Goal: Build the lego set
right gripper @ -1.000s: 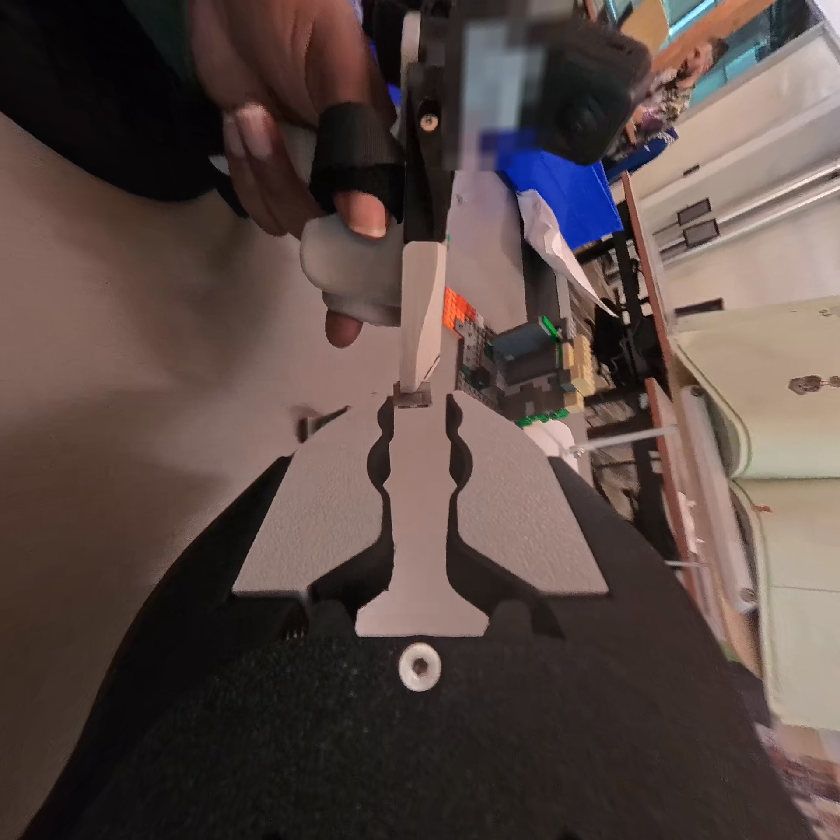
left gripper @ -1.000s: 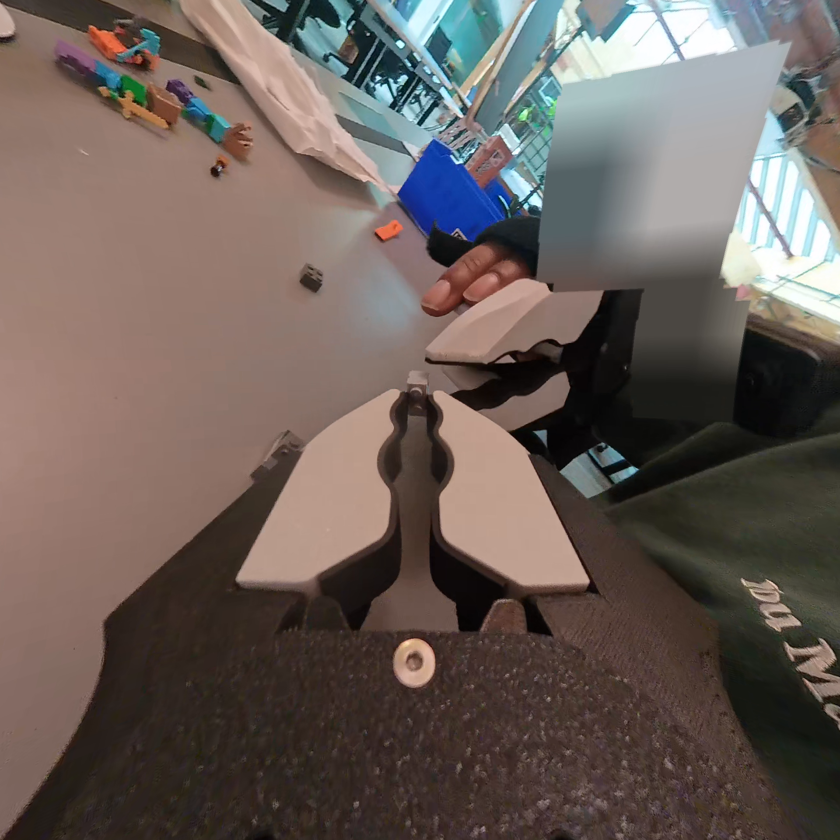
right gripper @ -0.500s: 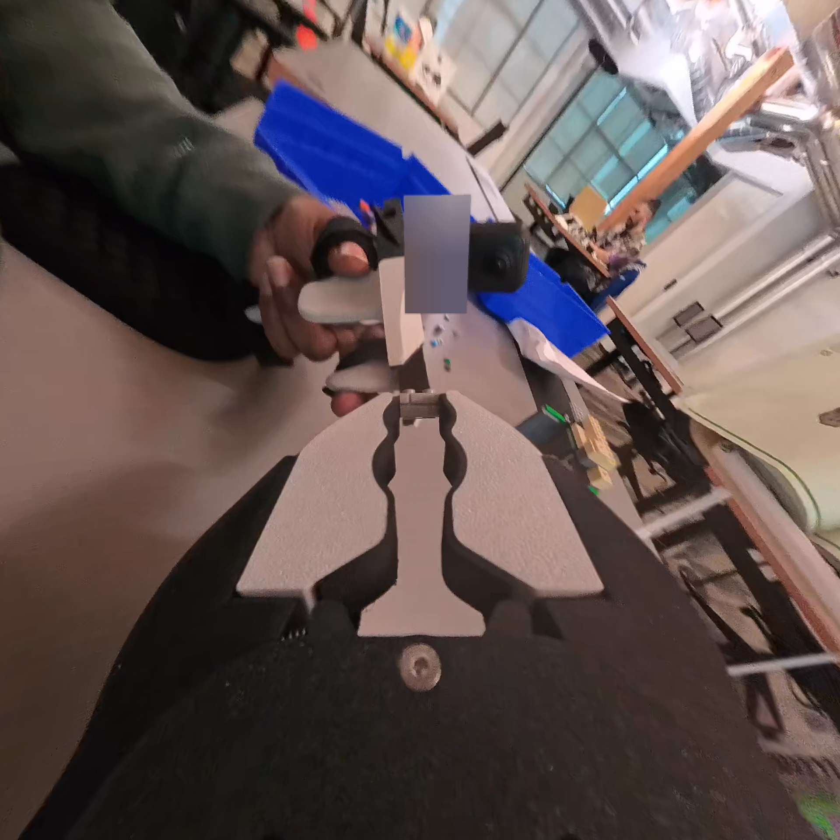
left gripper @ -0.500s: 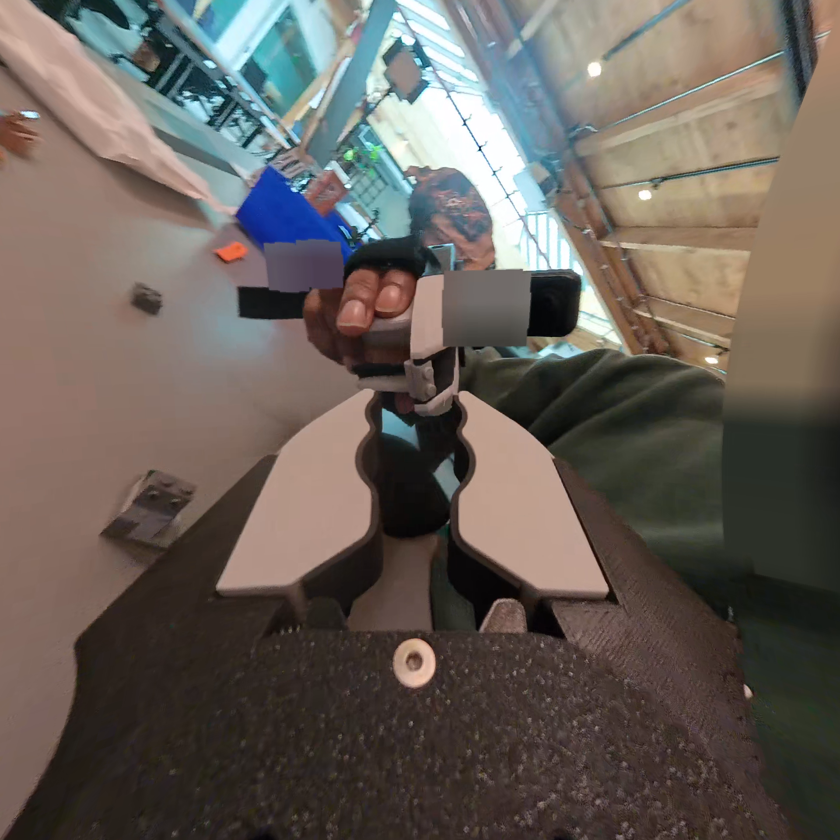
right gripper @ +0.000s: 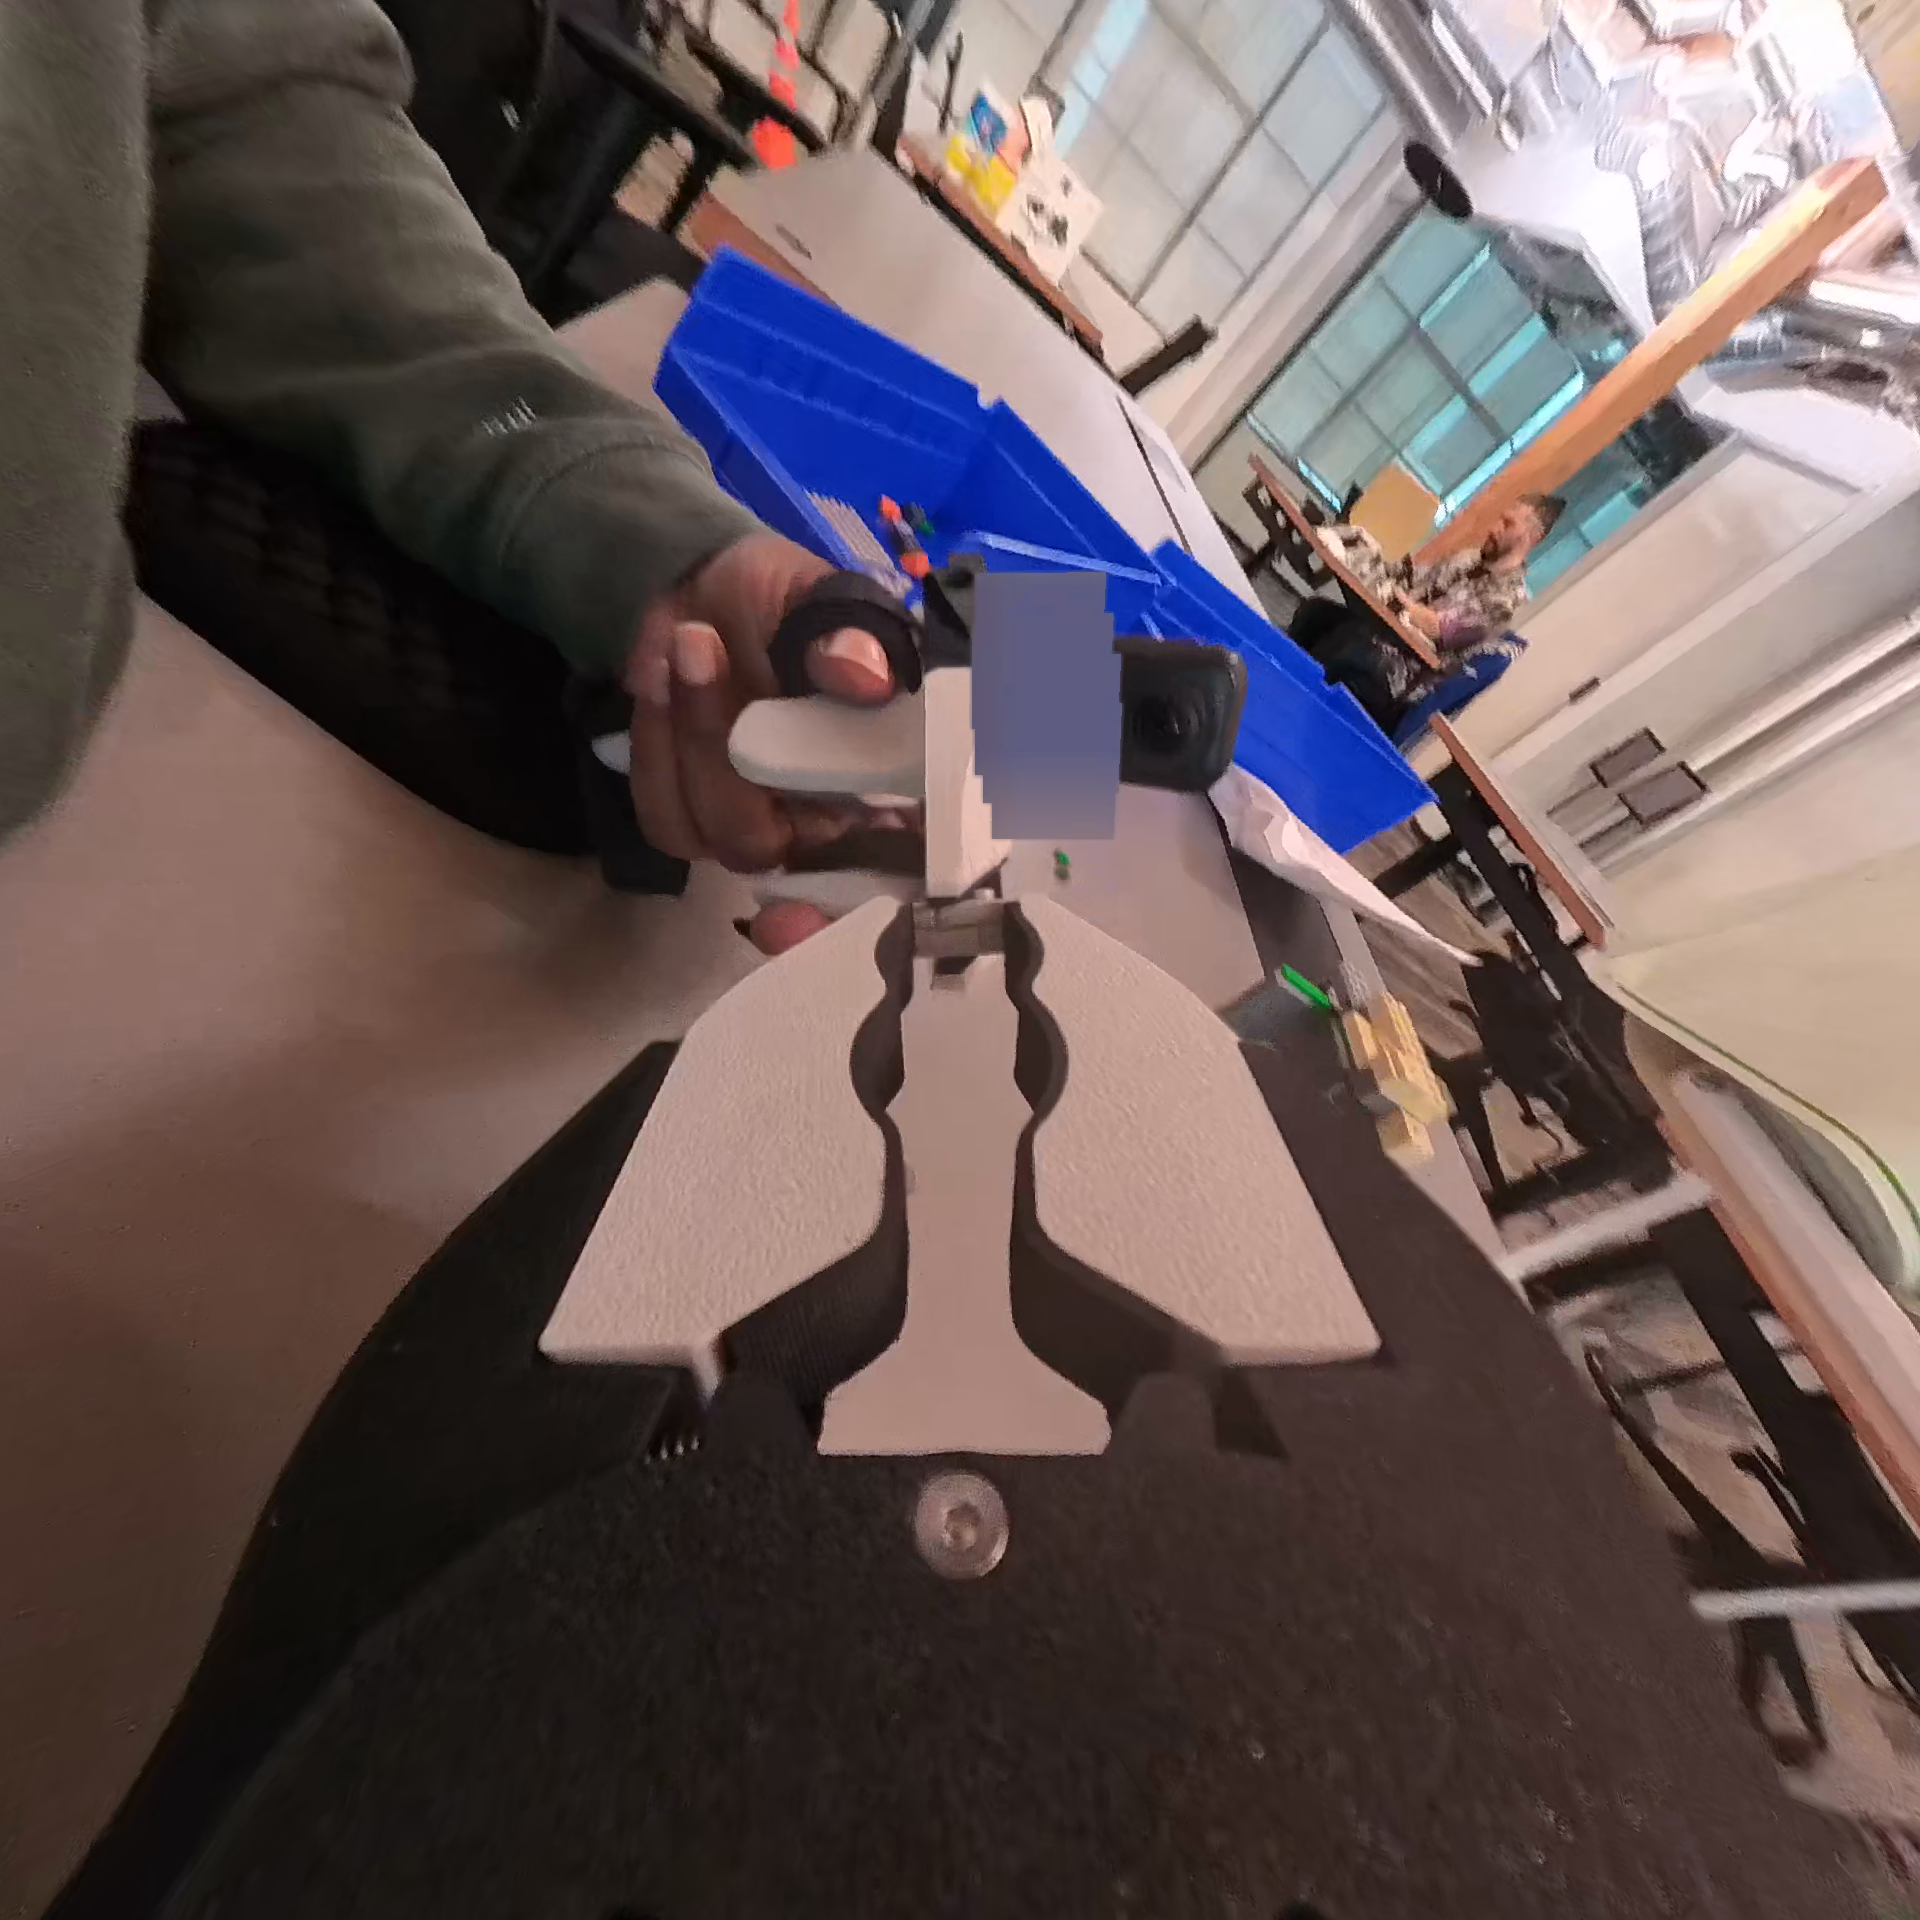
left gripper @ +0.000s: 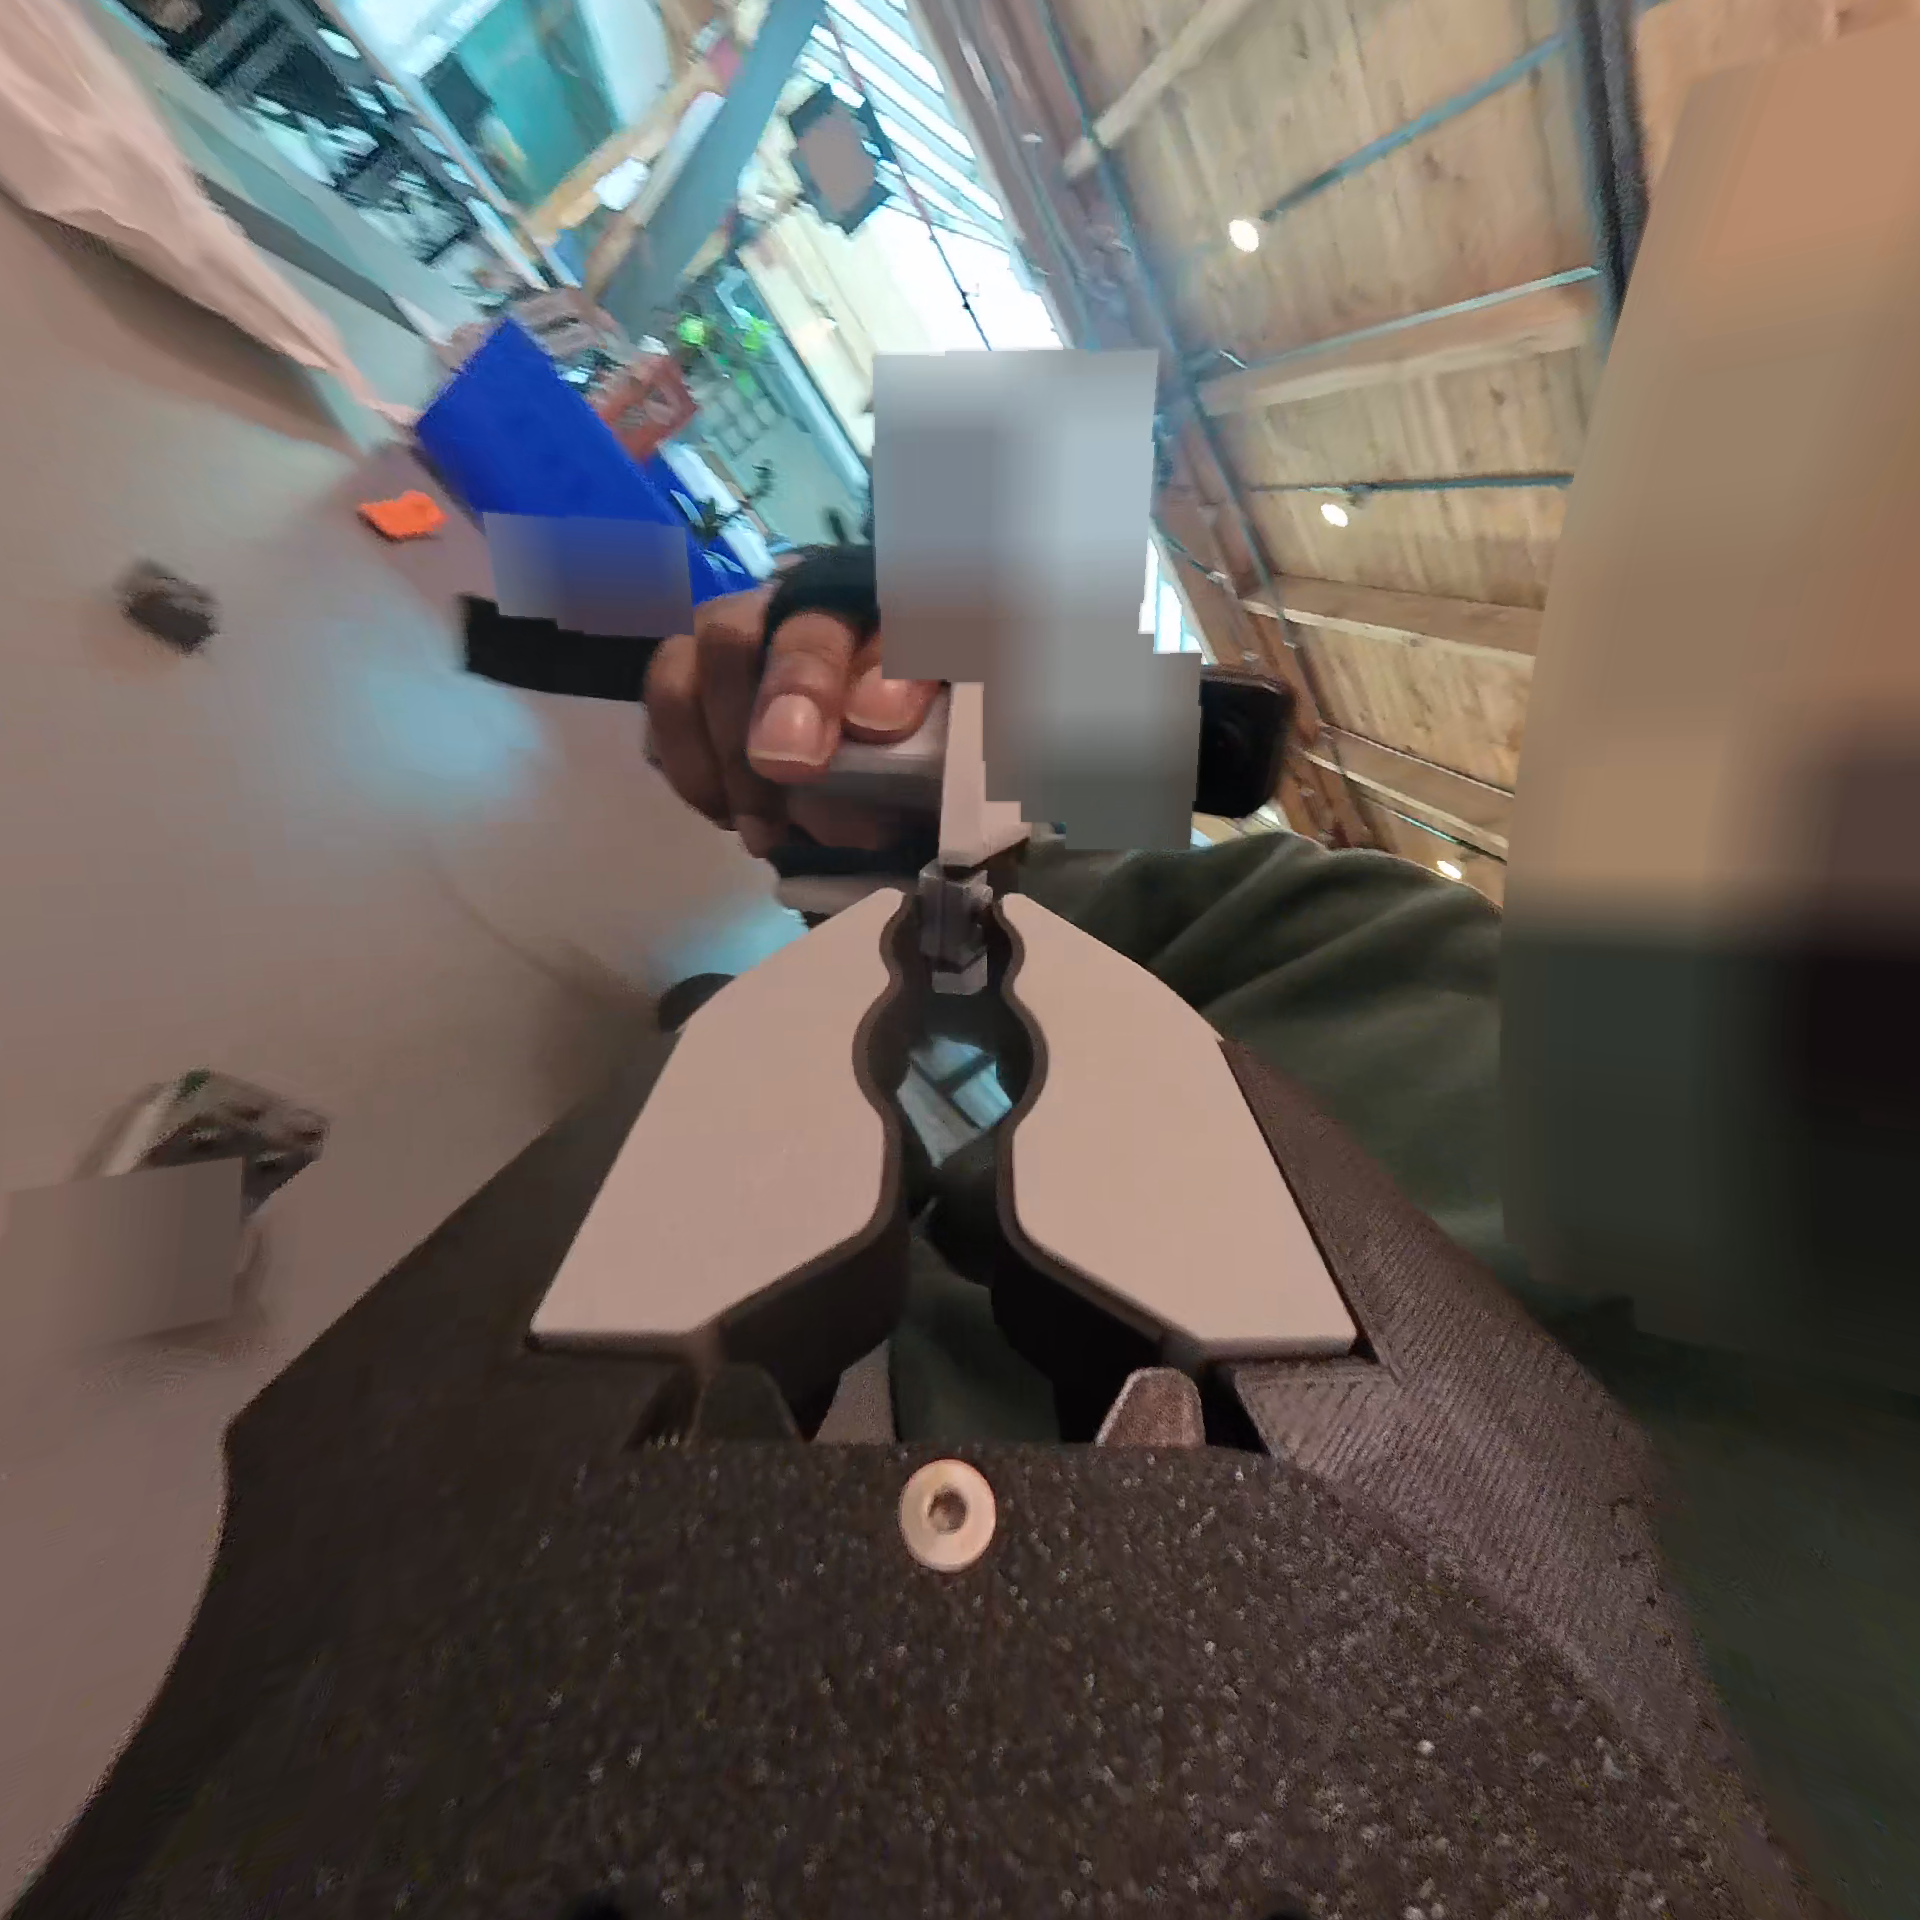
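Note:
My two grippers meet tip to tip in the air above the grey table. My left gripper is shut on a small grey lego piece. The right gripper's fingertips come down onto the same piece from above. In the right wrist view my right gripper is shut on the small grey piece, and the left gripper's fingers press against it from the far side. I cannot tell whether it is one piece or two joined ones. A hand holds the left gripper's handle.
Blue bins stand at the table's back. A part-built lego model sits at the right edge beside white paper. An orange piece, a dark brick and a grey piece lie on the table. Left and right tips are no more than a few centimetres apart. The dark brick sits 20 centimeters or so from the ends of my left fingers.
My left gripper, open wider half a second ago around the right gripper's tips, has closed on the grey piece. Both grippers have lifted and tilted away from the table.

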`<state>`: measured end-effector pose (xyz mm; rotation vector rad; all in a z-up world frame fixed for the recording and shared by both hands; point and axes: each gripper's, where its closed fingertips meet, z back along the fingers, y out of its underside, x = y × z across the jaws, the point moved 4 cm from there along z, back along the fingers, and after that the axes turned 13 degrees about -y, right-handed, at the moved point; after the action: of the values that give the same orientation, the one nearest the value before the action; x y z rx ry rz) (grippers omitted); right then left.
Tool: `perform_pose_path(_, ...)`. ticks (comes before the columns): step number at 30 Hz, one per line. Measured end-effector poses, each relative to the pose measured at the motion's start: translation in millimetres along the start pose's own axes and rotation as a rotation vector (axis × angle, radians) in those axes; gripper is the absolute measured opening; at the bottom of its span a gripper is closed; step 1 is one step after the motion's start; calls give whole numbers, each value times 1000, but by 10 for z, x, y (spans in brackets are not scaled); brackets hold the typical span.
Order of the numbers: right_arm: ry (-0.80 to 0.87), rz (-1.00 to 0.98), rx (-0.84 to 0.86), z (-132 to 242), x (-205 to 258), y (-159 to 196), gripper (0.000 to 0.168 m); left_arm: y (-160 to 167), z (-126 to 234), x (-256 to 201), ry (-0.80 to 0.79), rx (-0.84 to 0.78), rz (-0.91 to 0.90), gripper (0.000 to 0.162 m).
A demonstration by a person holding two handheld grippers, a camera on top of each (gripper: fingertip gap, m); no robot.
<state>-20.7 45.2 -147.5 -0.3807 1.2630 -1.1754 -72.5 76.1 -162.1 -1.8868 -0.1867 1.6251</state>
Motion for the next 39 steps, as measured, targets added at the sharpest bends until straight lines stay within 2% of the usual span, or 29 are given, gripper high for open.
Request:
perform_pose_path(6, 77, 108, 294, -92, -40, 184, 18, -47, 8, 218, -269, -37, -33, 12)
perform_pose_path(10, 98, 179, 413, -160, -38, 263, 17, -56, 27, 298, -369, -45, -66, 12)
perform_pose_path(12, 100, 184, 408, -174, -44, 276, 16, -60, 36, 299, -394, -51, -109, 12)
perform_pose_path(14, 98, 157, 337, -159, -62, 245, 16, -72, 45, 252, -353, -64, -137, 13)
perform_pose_path(16, 75, 113, 219, -123, -76, 170, 16, -72, 55, 212, -286, -64, -120, 24)
perform_pose_path(20, 50, 78, 88, -55, -97, 73, 16, -62, 60, 80, -125, -59, -93, 14)
perform_pose_path(24, 25, 79, 31, -30, -63, 21, 16, -61, 51, 26, -66, -56, -81, 11)
perform_pose_path(27, 35, 68, 49, -32, -71, 54, 16, -74, 46, 70, -105, -67, -73, 11)
perform_pose_path(34, 59, 54, 250, -107, -96, 214, 18, -97, 57, 248, -275, -75, -64, 10)
perform_pose_path(39, 29, 55, 321, -156, -74, 290, 16, -73, 65, 321, -335, -57, -78, 10)
